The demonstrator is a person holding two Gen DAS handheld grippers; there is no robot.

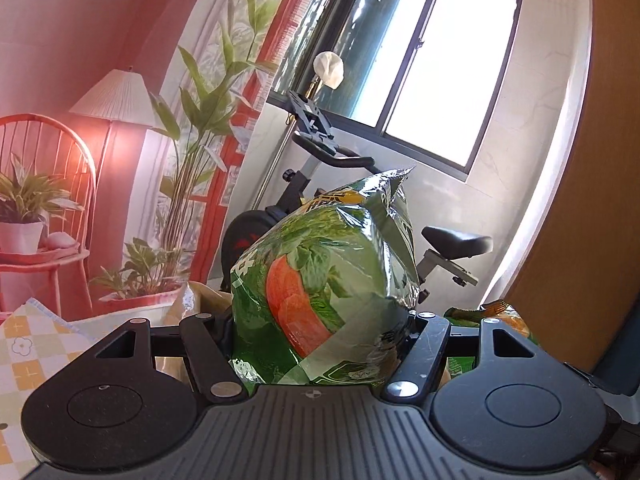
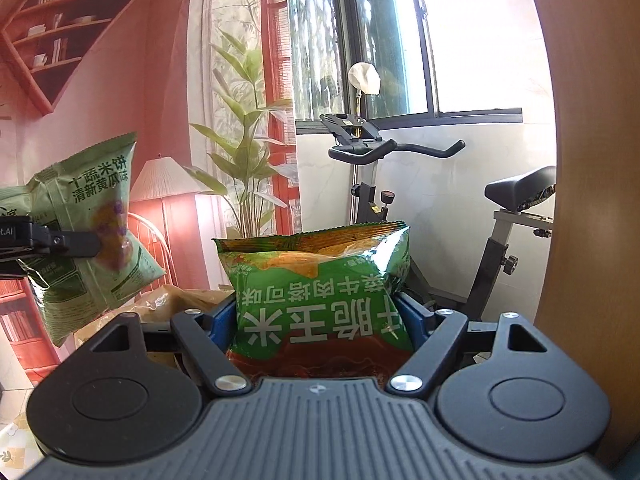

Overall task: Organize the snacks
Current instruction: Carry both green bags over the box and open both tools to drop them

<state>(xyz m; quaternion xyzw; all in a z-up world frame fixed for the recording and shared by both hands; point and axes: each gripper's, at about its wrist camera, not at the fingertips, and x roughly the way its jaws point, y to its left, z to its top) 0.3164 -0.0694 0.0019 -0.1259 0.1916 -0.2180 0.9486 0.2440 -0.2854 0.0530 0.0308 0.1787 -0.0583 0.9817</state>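
Left gripper (image 1: 320, 320): I had it clamped on the pale green bag (image 1: 324, 276), its long axis standing upright.
Right gripper (image 2: 320, 316): gripped the dark green bag (image 2: 320, 300), upside down.
Relation: both bags aloft; the left one sat left of mine, level.
Drop spot: not visible to me.

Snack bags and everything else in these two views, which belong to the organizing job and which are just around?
Part of the job:
- pale green snack bag held in the left gripper
- dark green corn snack bag held in the right gripper

Just around:
- exercise bike
- window
- checked cloth
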